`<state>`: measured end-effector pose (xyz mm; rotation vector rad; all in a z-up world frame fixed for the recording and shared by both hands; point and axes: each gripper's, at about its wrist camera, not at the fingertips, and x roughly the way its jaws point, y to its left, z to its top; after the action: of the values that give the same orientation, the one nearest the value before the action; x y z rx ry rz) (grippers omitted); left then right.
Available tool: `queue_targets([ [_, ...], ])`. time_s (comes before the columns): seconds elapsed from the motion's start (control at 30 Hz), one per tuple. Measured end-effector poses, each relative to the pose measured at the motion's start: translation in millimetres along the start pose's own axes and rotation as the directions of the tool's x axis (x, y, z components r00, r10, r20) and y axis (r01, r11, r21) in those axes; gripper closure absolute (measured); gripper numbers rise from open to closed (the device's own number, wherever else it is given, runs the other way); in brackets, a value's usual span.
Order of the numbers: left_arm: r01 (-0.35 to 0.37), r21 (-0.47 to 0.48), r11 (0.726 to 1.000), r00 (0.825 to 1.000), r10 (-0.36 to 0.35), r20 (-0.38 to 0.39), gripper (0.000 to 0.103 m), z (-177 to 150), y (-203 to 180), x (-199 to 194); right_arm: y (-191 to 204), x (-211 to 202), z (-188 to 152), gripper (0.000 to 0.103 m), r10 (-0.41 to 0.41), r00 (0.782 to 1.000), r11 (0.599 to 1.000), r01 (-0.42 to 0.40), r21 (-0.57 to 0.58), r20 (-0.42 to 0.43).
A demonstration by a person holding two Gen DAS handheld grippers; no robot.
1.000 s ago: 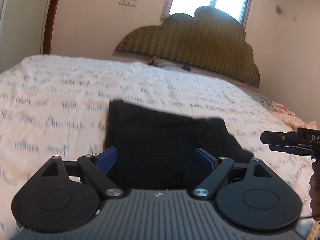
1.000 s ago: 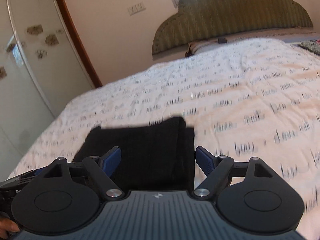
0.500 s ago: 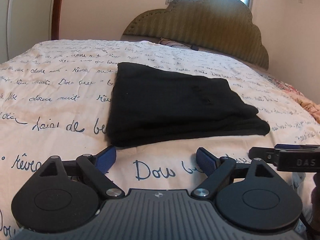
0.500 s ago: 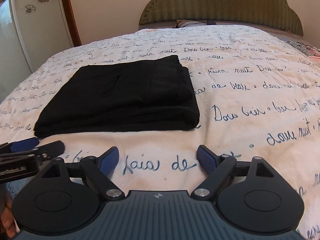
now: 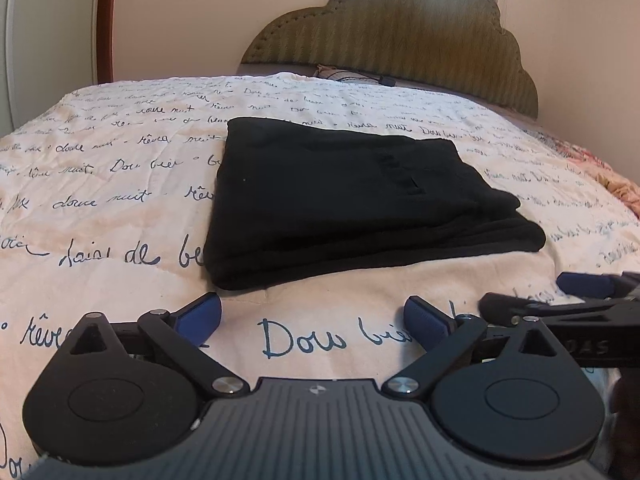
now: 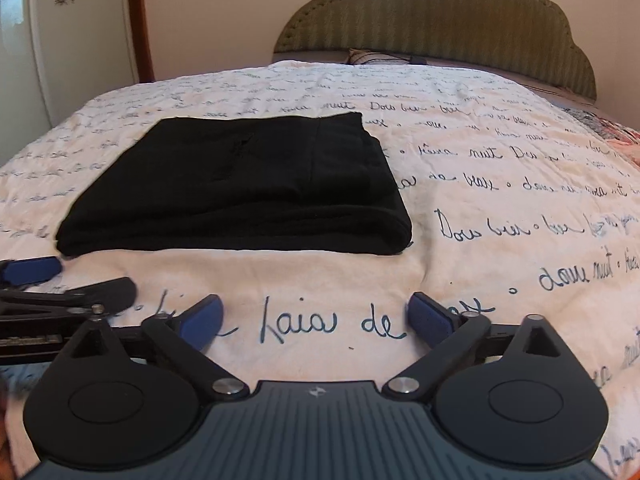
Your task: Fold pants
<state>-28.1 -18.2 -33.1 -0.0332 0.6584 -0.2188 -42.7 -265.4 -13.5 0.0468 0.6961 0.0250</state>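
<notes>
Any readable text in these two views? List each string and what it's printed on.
"Dow bier" – blue cursive on the white script-printed bedspread, near the left tongs.
"Laia de" – same bedspread, by the right tongs.
"DAS" – faint, side of the right tongs' body, seen in the left view.
Farther script rows: too small or blurred.
Folded black pants: no readable text.

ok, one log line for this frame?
pants: folded, flat on bedspread | left gripper: open, empty | right gripper: open, empty | both short of pants

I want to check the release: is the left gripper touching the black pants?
Apart. The left wrist view shows bare bedspread between the open left gripper and the folded pants.
</notes>
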Motion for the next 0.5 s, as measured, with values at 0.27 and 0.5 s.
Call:
queue_targets([
  [0.27, -0.030, -0.013, 0.999, 0.999, 0.030, -0.013, 0.000, 5.1, 1.5, 7.3, -0.7, 9.6, -2.7, 0.000, 0.004, 0.999, 1.000, -0.004, 0.012, 0.033],
  [0.5, -0.062, 0.016, 0.998, 0.998, 0.062, -0.007, 0.000, -0.1, -3.0, 3.0, 3.2, 8.1, -6.4, 0.000, -0.017, 0.999, 1.000, 0.017, 0.001, 0.045],
])
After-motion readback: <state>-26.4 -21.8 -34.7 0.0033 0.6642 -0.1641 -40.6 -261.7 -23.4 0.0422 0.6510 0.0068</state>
